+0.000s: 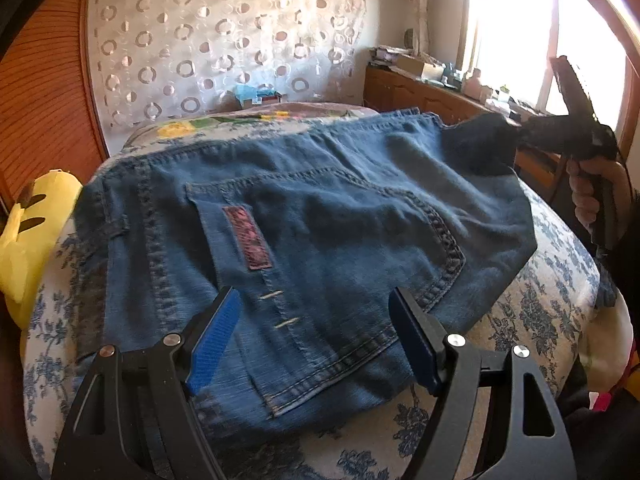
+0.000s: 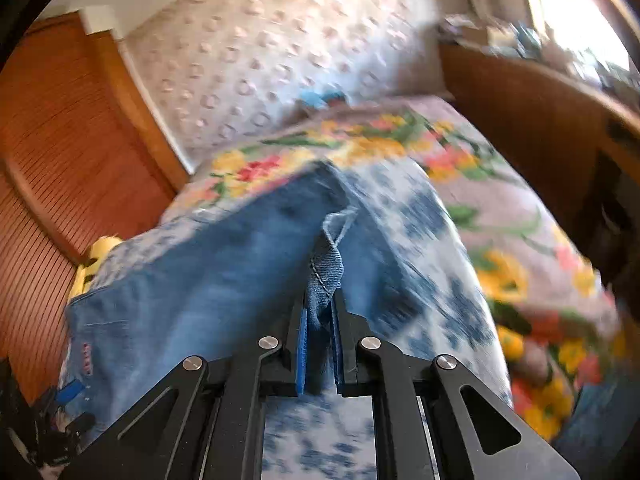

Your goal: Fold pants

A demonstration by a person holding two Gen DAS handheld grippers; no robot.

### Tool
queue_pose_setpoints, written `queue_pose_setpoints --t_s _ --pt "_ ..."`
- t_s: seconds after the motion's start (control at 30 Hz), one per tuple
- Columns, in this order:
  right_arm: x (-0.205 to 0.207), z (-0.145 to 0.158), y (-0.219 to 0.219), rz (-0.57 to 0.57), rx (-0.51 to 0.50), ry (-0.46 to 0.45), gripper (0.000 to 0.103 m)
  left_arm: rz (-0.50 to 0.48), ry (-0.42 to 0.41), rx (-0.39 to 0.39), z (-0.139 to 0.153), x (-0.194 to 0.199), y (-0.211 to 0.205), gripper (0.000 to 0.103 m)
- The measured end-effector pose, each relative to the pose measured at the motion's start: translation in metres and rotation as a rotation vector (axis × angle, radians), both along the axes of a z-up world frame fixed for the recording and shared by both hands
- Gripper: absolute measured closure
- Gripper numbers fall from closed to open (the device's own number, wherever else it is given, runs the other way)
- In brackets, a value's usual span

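Note:
Blue denim pants (image 1: 320,216) lie folded on the bed, back pocket and a dark red patch (image 1: 247,237) facing up. My left gripper (image 1: 316,316) hovers open over their near edge, blue pads wide apart with nothing between them. At the far right of the left wrist view a hand holds the right gripper (image 1: 516,134), which lifts a corner of the denim. In the right wrist view the right gripper (image 2: 321,304) is shut on a fold of the pants (image 2: 326,270), and the cloth (image 2: 208,280) stretches away to the left.
The bed (image 1: 536,312) has a blue-and-white floral cover, with a bright flowered blanket (image 2: 500,208) further back. A yellow plush toy (image 1: 28,240) sits at the left edge. A wooden slatted door (image 1: 44,112) is on the left; a cluttered wooden cabinet (image 1: 420,88) stands under the window.

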State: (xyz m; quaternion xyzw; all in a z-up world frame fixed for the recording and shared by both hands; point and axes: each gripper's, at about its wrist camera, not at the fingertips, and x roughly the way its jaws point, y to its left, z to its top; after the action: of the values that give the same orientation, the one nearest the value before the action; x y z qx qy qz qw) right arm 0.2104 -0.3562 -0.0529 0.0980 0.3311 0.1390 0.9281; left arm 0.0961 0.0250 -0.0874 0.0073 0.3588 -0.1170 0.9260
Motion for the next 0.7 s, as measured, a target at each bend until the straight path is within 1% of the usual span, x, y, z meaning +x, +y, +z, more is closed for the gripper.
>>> queue_pose_setpoints --t_s 0.03,0.1,0.27,0.33,0.47,0.53,0.57,0.6,0.67,0.7 --pt "-0.002 0.007 0.012 0.032 -0.004 -0.019 0.096 0.009 -0.009 -0.005 0.004 -0.002 0.004 0.026" --pt "-0.006 0.018 0.038 0.088 -0.019 -0.041 0.096 0.022 -0.024 -0.011 0.010 -0.005 0.011 0.026" --pt "-0.027 0.031 0.100 0.261 -0.024 -0.082 0.098 0.065 -0.054 -0.009 0.020 -0.012 0.030 0.026" --pt "-0.039 0.032 0.125 0.337 -0.013 -0.083 0.098 0.078 -0.059 -0.008 0.022 -0.013 0.036 0.026" --pt "-0.060 0.026 0.165 0.471 -0.006 -0.051 0.098 0.098 -0.067 -0.007 0.024 -0.014 0.043 0.026" --pt "-0.068 0.021 0.177 0.497 -0.024 -0.022 0.098 0.106 -0.068 -0.010 0.024 -0.014 0.047 0.026" --pt "-0.067 0.018 0.179 0.496 -0.034 -0.012 0.095 0.107 -0.068 -0.011 0.024 -0.013 0.047 0.026" --pt "-0.068 0.015 0.179 0.492 -0.048 -0.004 0.093 0.109 -0.067 -0.012 0.024 -0.012 0.048 0.026" --pt "-0.071 0.013 0.176 0.485 -0.063 0.007 0.084 0.107 -0.065 -0.012 0.023 -0.011 0.048 0.026" --pt "-0.073 0.012 0.173 0.482 -0.070 0.005 0.082 0.105 -0.064 -0.012 0.023 -0.011 0.046 0.026"
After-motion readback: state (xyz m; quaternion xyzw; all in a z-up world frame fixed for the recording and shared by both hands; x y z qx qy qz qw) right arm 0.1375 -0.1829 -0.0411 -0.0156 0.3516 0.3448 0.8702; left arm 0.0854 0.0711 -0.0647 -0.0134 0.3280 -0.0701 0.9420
